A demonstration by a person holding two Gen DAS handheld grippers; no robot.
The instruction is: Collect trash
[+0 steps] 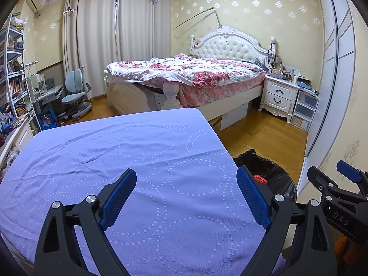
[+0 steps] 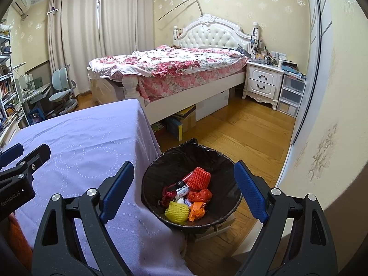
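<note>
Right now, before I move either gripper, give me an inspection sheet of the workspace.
Surface: lilac dotted tablecloth lies bare, lightly creased.
Job's things: black-lined round trash bin stands on the wooden floor beside the table; inside are a red foam net, a yellow foam net, orange plastic wrappers and a printed tube.
Clutter: nothing seen on the cloth.
Grippers: left gripper open over the cloth, empty; right gripper open above the bin, empty.
Cables: nothing seen.
Surroundings: floral-covered bed, white nightstand, beige curtains, blue desk chair, bookshelf at left.
</note>
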